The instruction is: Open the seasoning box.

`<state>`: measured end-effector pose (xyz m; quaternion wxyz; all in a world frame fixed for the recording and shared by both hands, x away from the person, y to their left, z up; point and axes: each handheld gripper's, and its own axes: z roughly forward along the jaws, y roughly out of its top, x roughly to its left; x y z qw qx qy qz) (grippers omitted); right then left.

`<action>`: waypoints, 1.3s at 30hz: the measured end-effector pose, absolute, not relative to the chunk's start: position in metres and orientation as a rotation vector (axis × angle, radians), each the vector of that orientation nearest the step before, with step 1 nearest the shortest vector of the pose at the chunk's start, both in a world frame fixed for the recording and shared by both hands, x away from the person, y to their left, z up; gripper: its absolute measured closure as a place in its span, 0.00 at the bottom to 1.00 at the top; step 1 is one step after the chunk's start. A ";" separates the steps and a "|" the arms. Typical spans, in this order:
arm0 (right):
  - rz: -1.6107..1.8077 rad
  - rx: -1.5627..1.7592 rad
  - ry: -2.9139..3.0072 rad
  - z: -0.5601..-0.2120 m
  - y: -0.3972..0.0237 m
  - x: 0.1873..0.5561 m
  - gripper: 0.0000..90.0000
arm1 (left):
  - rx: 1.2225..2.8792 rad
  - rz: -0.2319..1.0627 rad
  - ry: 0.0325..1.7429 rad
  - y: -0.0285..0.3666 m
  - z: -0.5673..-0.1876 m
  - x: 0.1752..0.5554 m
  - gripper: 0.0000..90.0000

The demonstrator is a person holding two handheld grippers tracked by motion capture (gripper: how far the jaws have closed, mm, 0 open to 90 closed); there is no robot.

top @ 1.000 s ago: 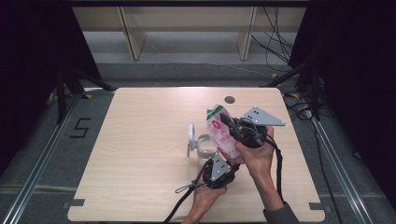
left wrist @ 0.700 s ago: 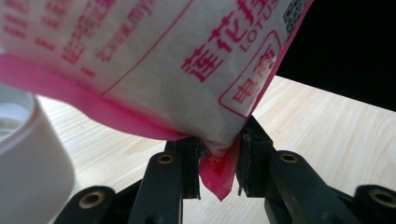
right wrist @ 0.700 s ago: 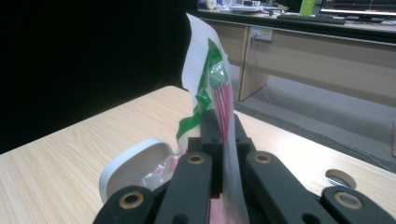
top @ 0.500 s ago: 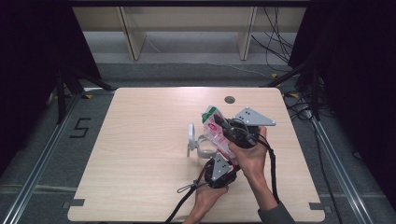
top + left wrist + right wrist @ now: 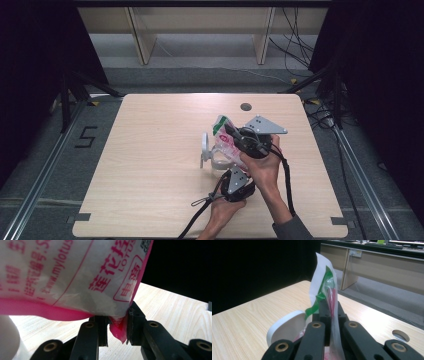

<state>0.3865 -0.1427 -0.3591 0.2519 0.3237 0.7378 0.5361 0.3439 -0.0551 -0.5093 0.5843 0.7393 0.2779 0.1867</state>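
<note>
The bag carries pink print: "LOTUS" inside a rounded frame, part of a web address reading "www.mylotus", and Chinese characters. It hangs above the surface, near the middle, with its long axis running from the green-edged top, far and left, down to the pink bottom nearer the person. The left tongs pinch the pink bottom corner. The right tongs are pressed on the bag's upper part. A white cup stands just beside the bag.
</note>
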 end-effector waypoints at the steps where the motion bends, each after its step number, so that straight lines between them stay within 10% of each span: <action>1: 1.456 0.881 2.002 -0.360 -0.142 0.387 1.00 | 1.727 0.439 0.648 -0.055 -0.509 0.344 0.82; 39: 1.398 0.841 2.042 -0.363 -0.136 0.389 1.00 | 1.753 0.430 0.605 -0.069 -0.509 0.348 0.83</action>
